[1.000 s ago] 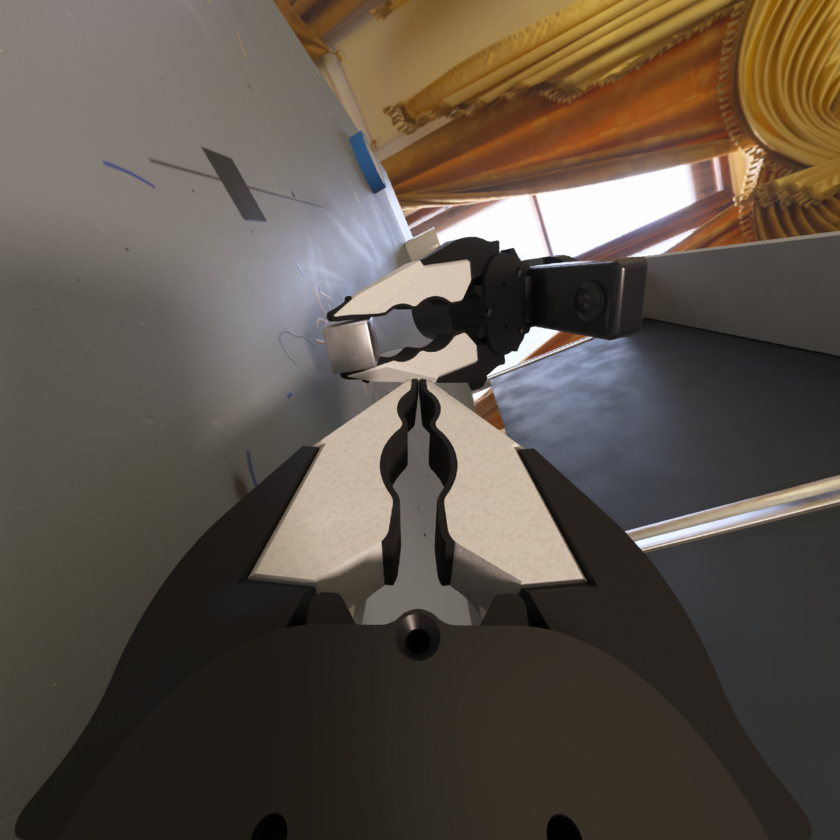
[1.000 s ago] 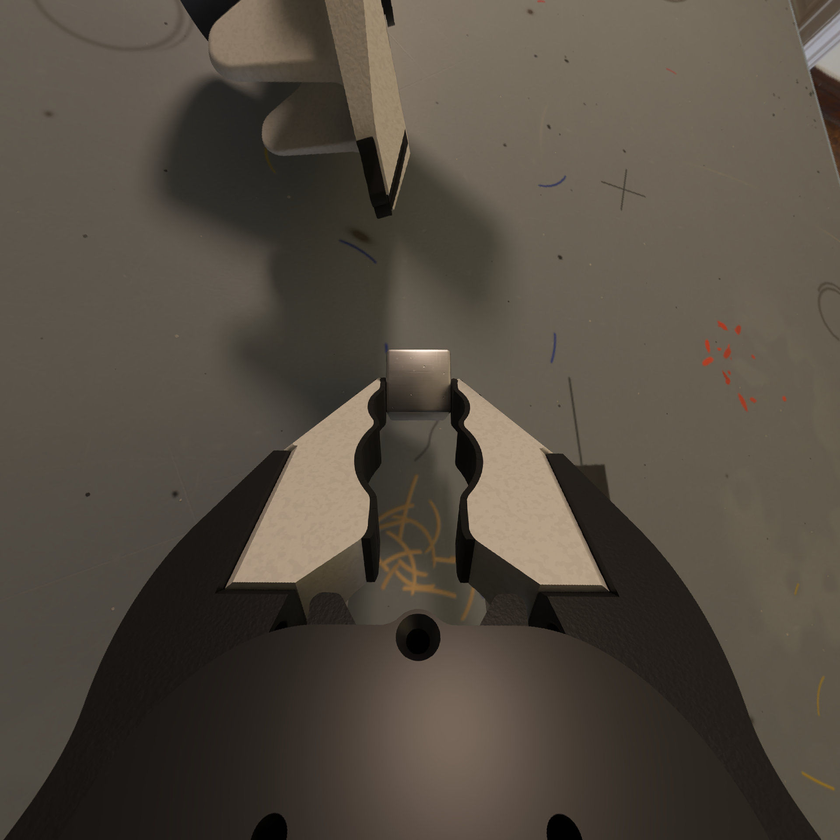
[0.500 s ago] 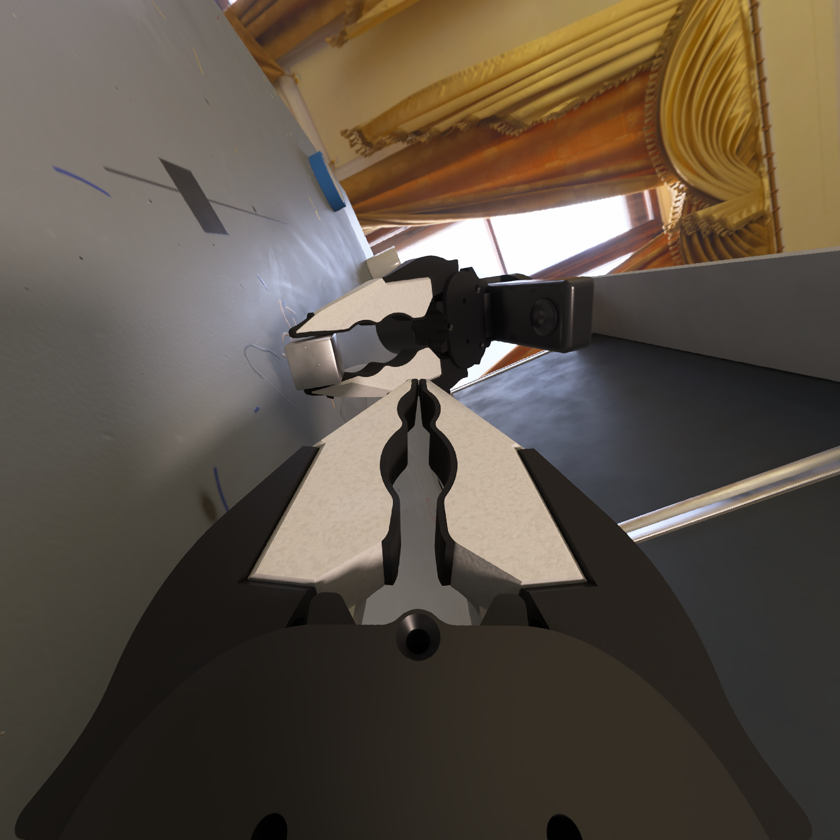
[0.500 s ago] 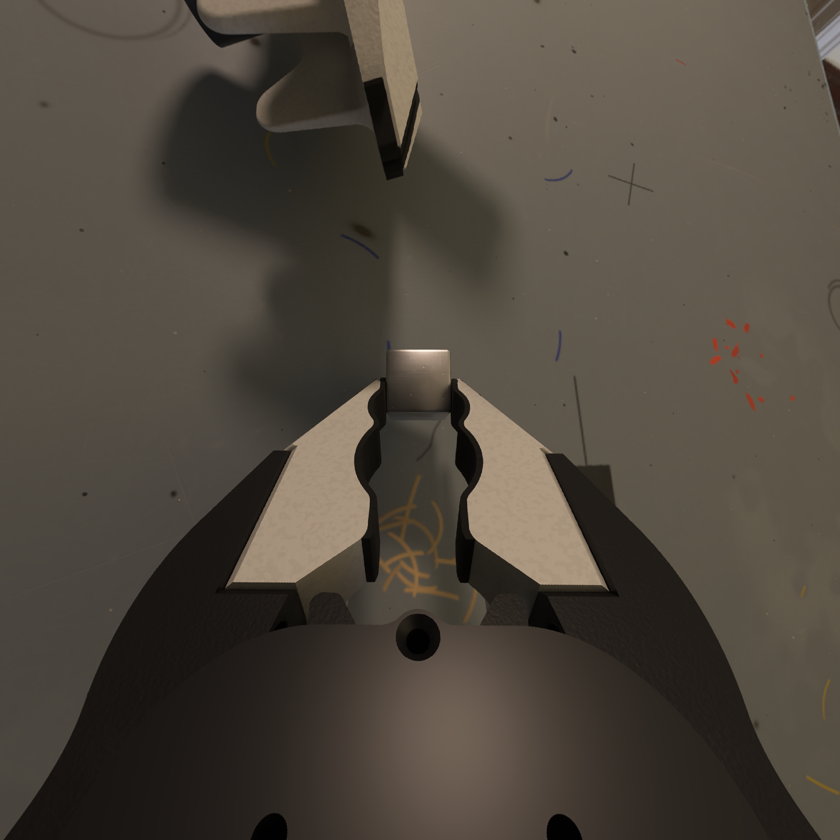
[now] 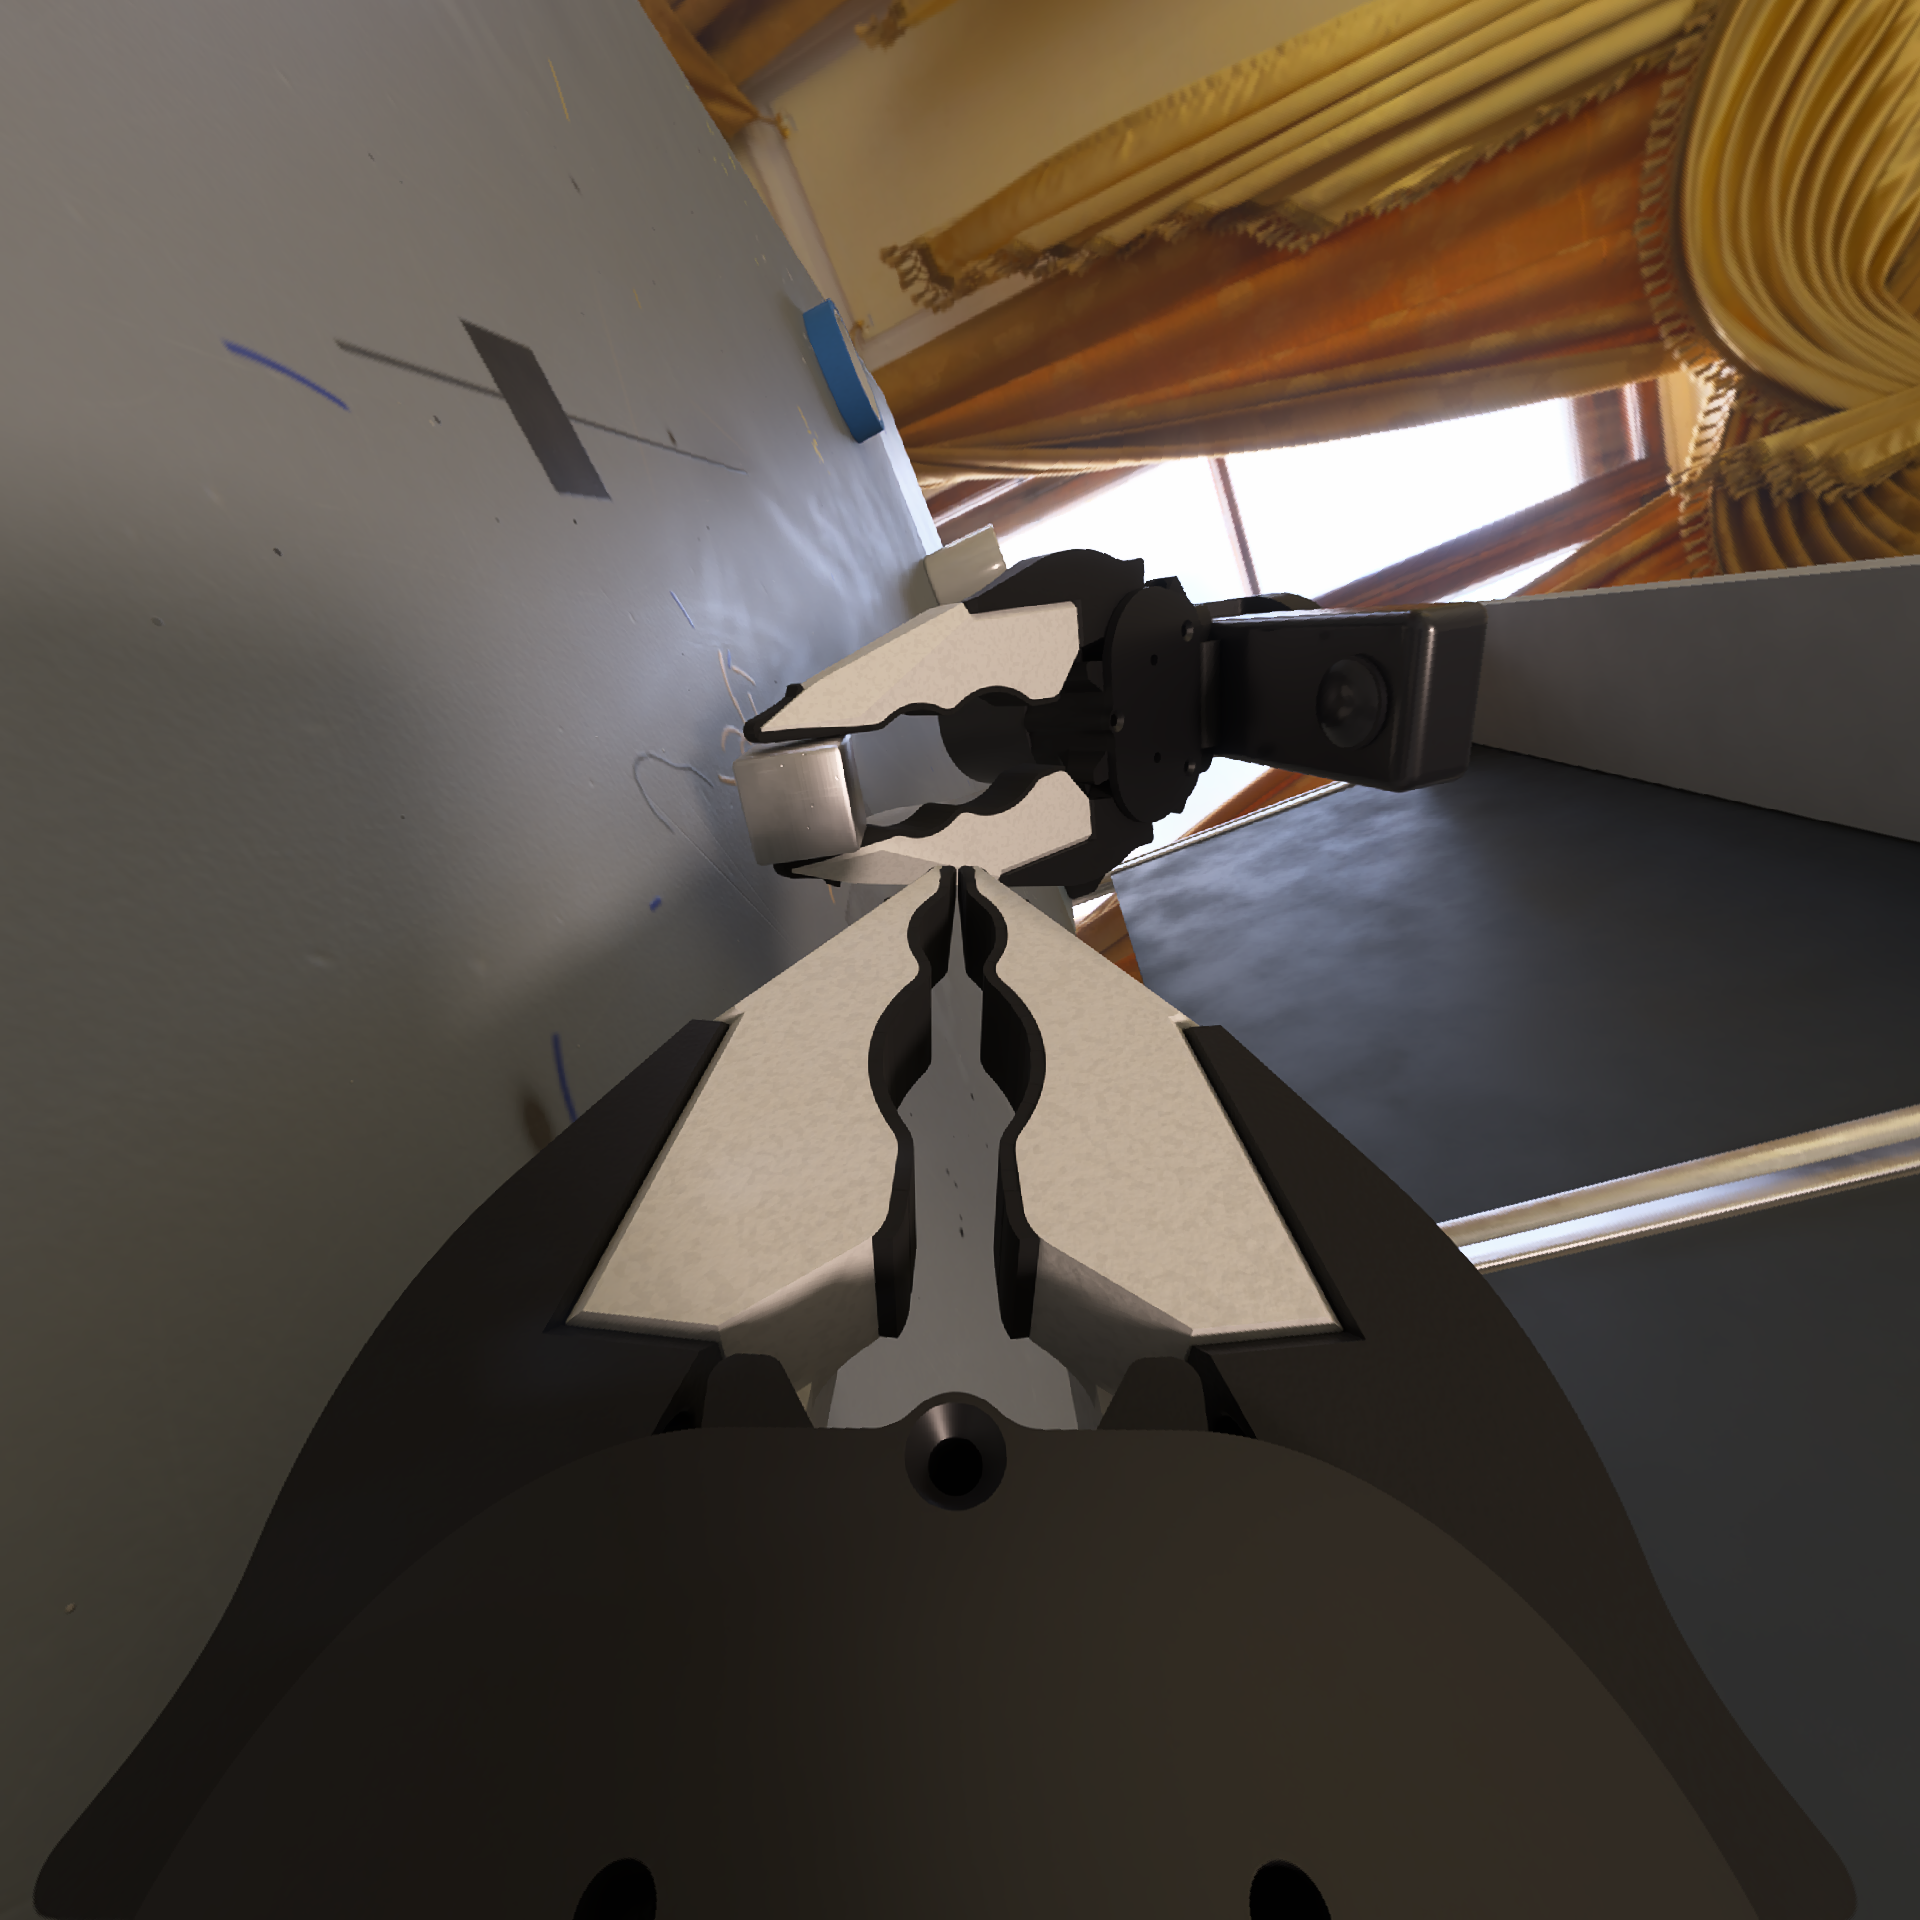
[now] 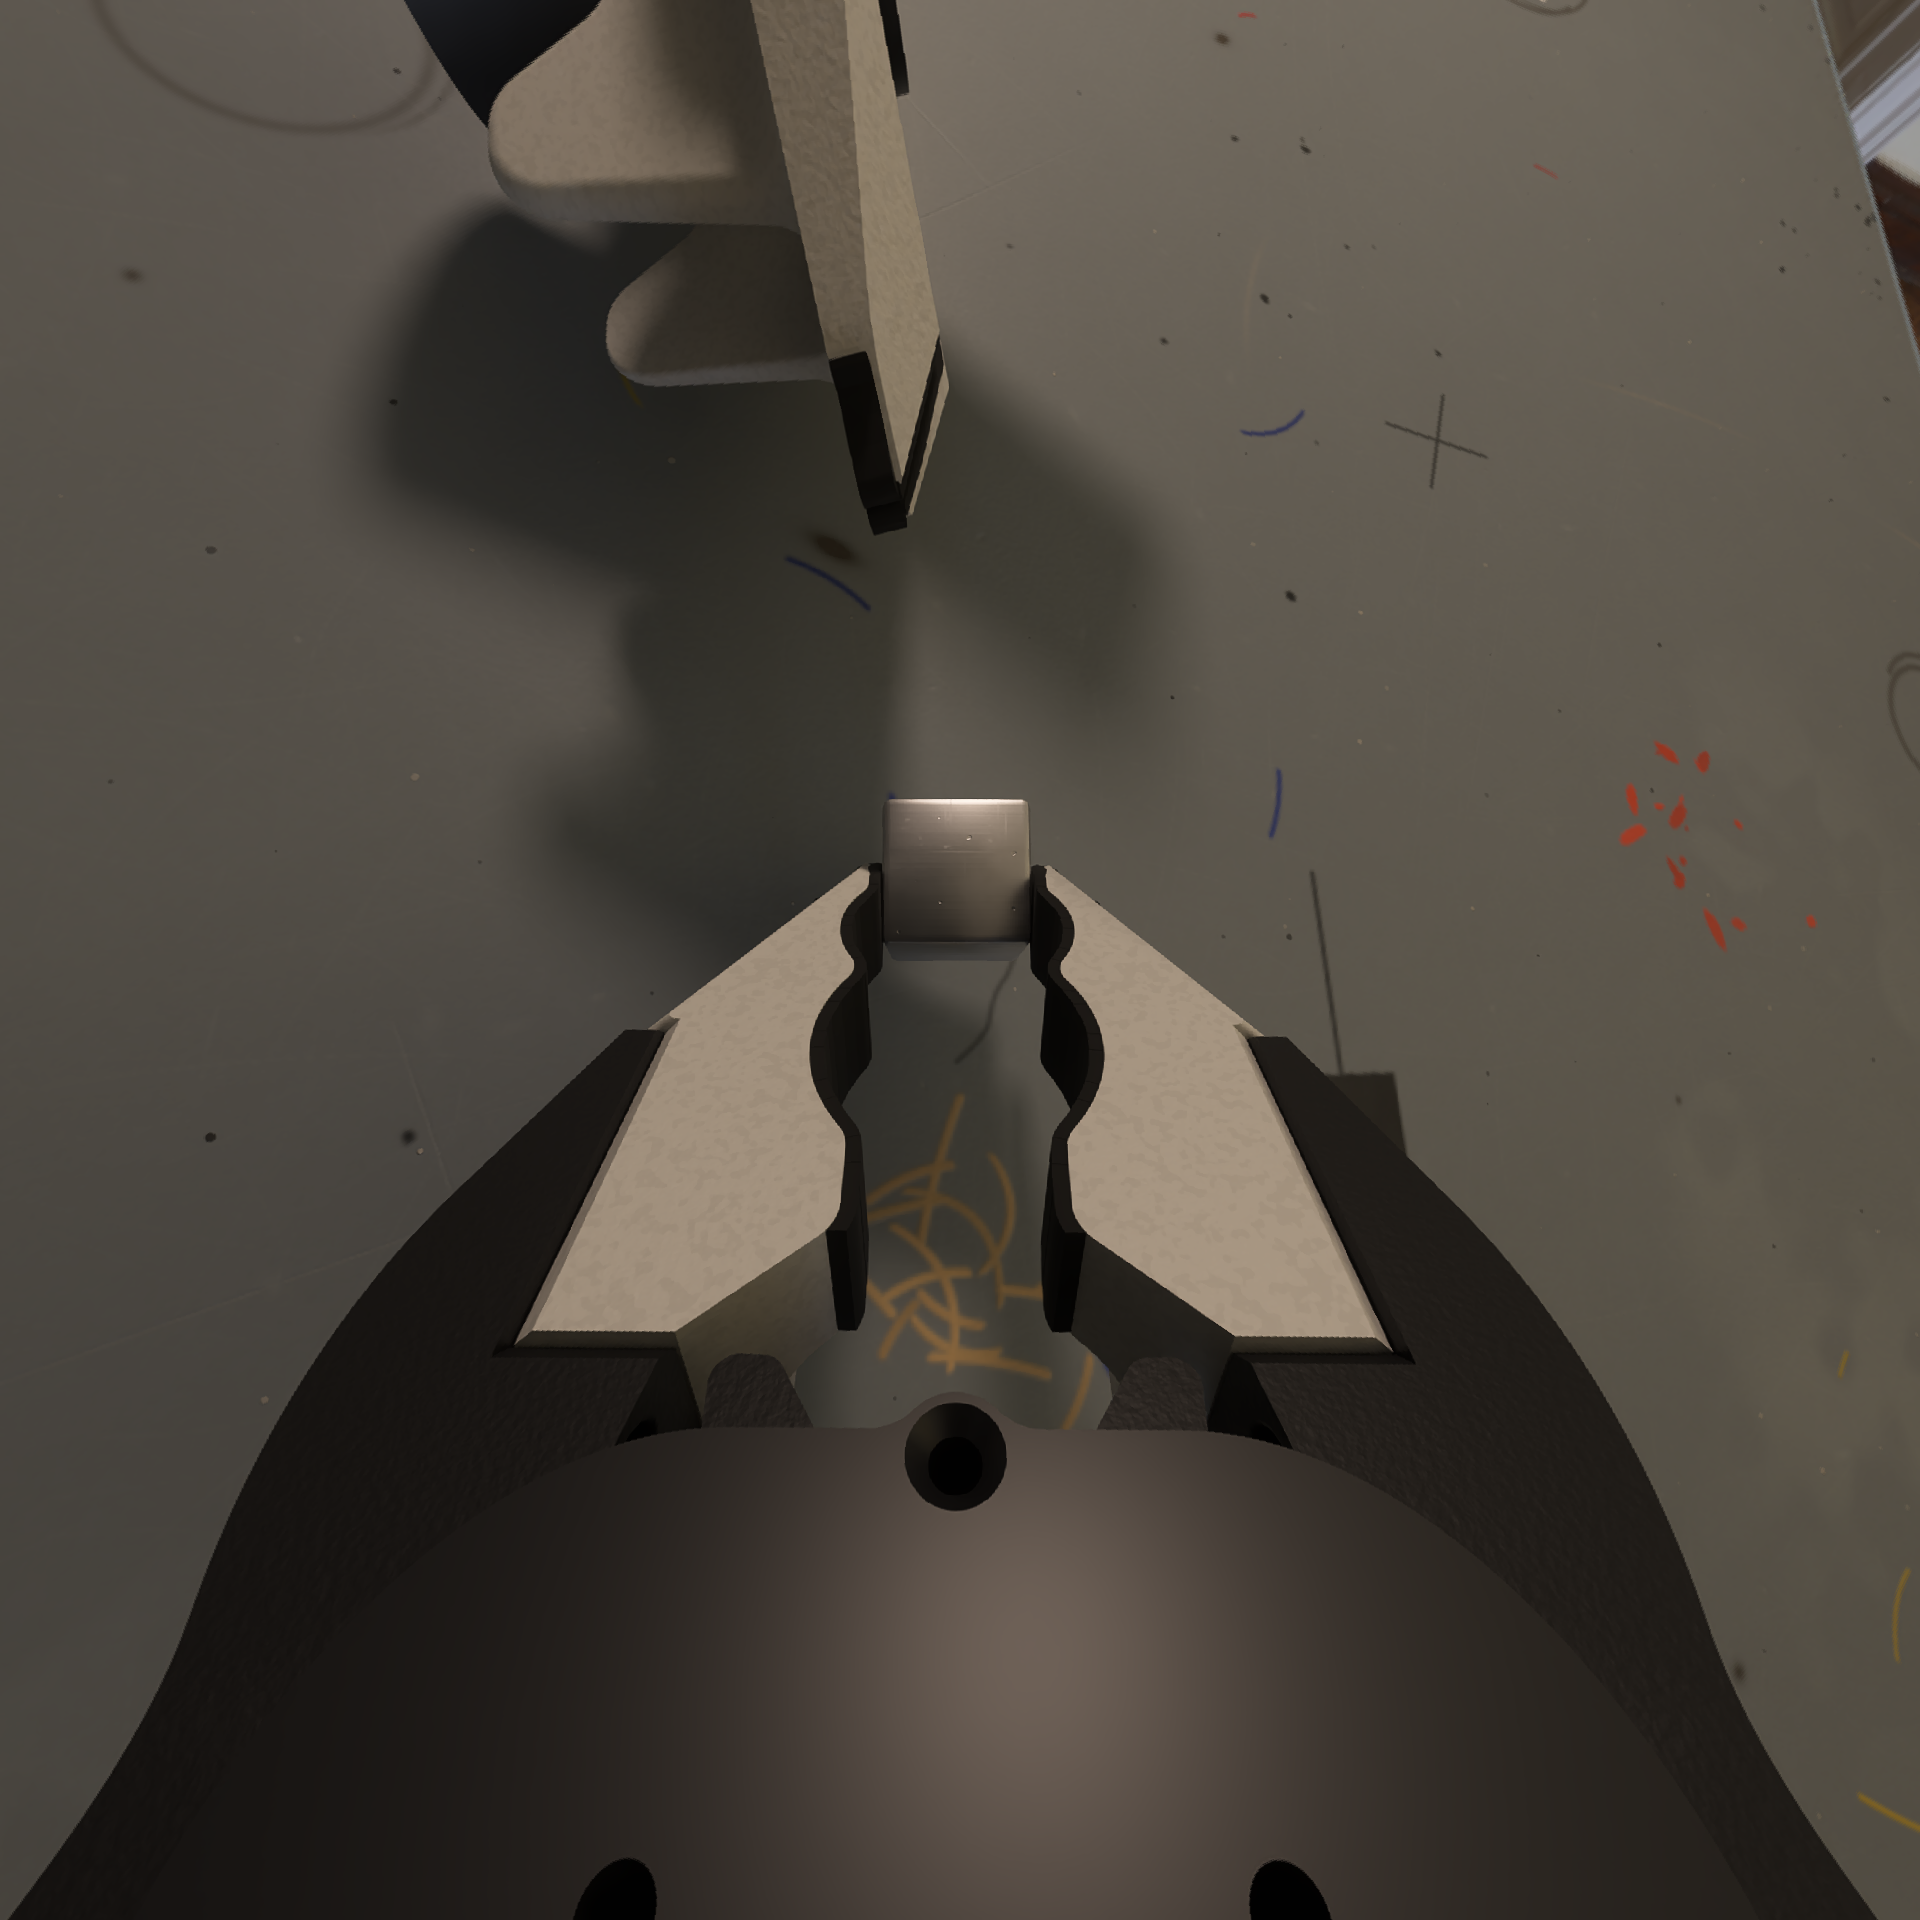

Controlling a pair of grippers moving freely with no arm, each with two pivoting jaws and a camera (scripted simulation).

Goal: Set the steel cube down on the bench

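Observation:
The steel cube [image 6: 956, 868] is a small shiny block held between the fingertips of my right gripper [image 6: 956, 883], which is shut on it and points down at the grey bench [image 6: 416, 727]. In the left wrist view the right gripper [image 5: 805, 795] holds the cube [image 5: 795, 805] very close to the bench [image 5: 312, 727]; I cannot tell whether they touch. My left gripper [image 5: 956, 878] is shut and empty, its tips just beside the right gripper's lower finger. It also shows at the top of the right wrist view [image 6: 888, 509].
A blue block [image 5: 842, 379] and a white block [image 5: 961, 571] lie farther along the bench near its edge. A dark strip [image 5: 535, 421], pen marks and orange scribbles [image 6: 945, 1278] mark the surface. A metal rail [image 5: 1662, 1195] crosses the dark floor beyond the edge.
The left gripper's tip drew away from the cube, then came back nearer to it. The right gripper has kept hold of the cube and has hardly moved.

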